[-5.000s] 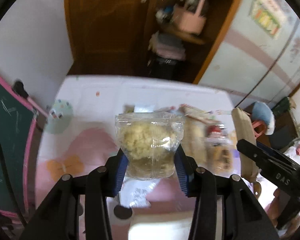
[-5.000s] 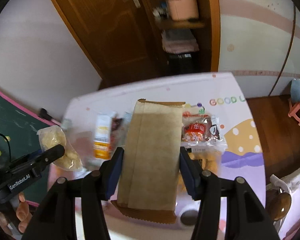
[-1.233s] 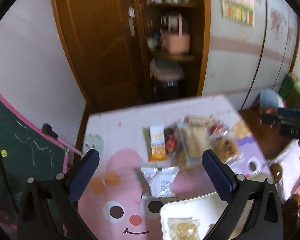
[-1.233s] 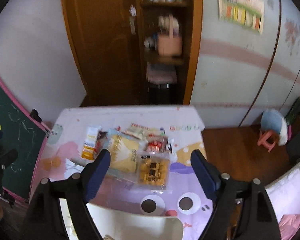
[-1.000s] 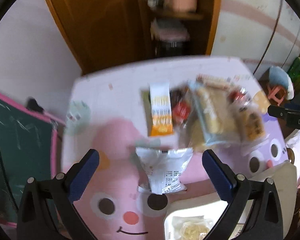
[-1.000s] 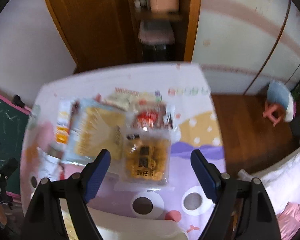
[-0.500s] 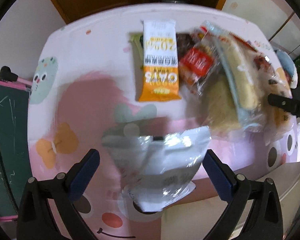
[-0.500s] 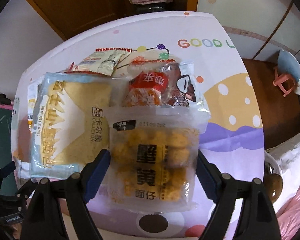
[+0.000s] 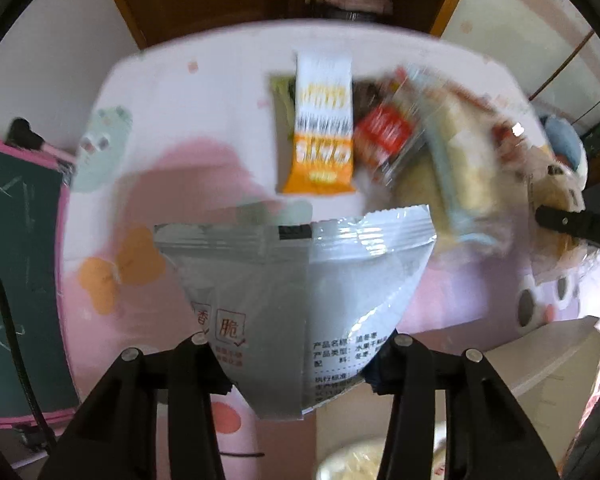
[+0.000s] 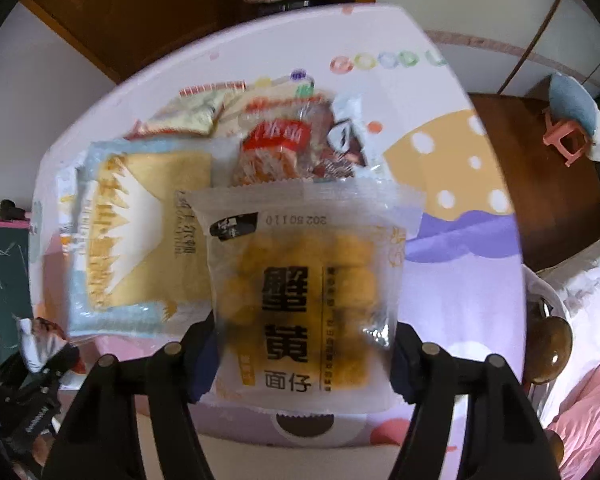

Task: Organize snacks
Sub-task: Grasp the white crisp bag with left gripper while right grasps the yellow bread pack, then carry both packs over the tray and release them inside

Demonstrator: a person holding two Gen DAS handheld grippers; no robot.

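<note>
left gripper [image 9: 296, 376]: jaws just closed in, now clamped on the silver pouch [image 9: 296, 292], pinched at its lower sides
silver pouch: between the left fingers, top seal fanning out ahead of them
right gripper [image 10: 304, 364]: jaws just narrowed, pressing both edges of the clear yellow-snack pack [image 10: 308, 292]
orange bar [image 9: 324, 128]: ahead of the left gripper, on the pink mat [image 9: 172, 176]
blue-edged cake pack [image 10: 136, 236]: just left of the right gripper's pack

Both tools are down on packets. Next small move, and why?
Probably lift both straight up. The left tool pinches the grey foil pouch, which has crumpled between its closing jaws; the right tool, jaws also just closing, brackets the yellow snack packet, overlapping neighbours.
</note>
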